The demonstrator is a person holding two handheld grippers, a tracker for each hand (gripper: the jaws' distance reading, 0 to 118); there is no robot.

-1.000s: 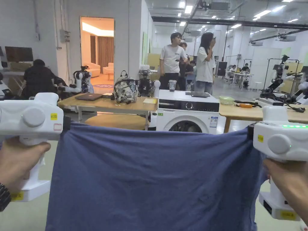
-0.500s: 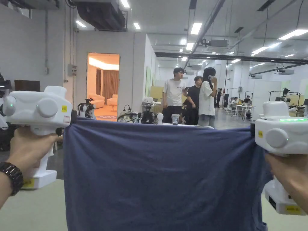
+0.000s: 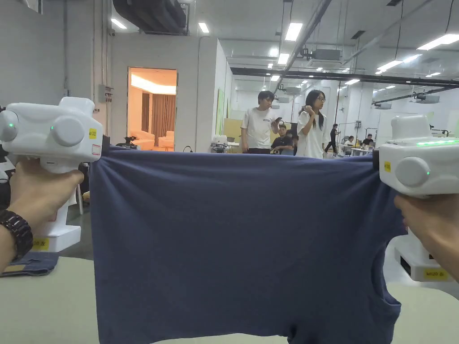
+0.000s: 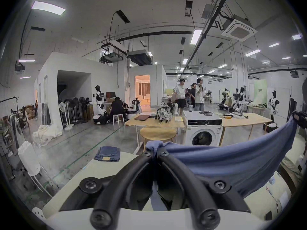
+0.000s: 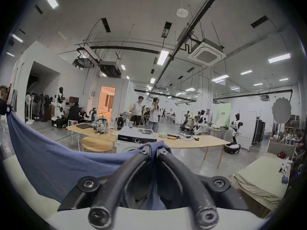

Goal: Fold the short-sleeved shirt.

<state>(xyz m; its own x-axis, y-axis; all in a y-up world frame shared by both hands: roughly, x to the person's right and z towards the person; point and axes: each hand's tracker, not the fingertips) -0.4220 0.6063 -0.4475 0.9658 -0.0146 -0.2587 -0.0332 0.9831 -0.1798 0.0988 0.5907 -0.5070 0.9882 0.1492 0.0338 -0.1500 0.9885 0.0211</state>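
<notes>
Above the pale desk (image 3: pixel 45 304), the navy short-sleeved shirt (image 3: pixel 233 242) hangs spread wide, hem up, between the left gripper (image 4: pixel 155 153) and right gripper (image 5: pixel 153 148), each with its jaws pinching a hem corner, so I judge no fold made yet

Left gripper (image 4: pixel 155 154): black jaws closed together, pinching a bunched corner of the shirt (image 4: pixel 232 164). Shirt: blue, stretched in a sagging band up and right to the right gripper (image 4: pixel 301 120), which grips its far corner at the frame edge. Table (image 4: pixel 93 172): pale, below the jaws. Jeans (image 4: pixel 108 154): folded, lying on the table's far left part. Washer (image 4: pixel 205 130): white, beyond the shirt, set between two wooden tables. Backpack (image 4: pixel 163 115): on the left wooden table. People (image 4: pixel 189 95): standing farther back.
</notes>
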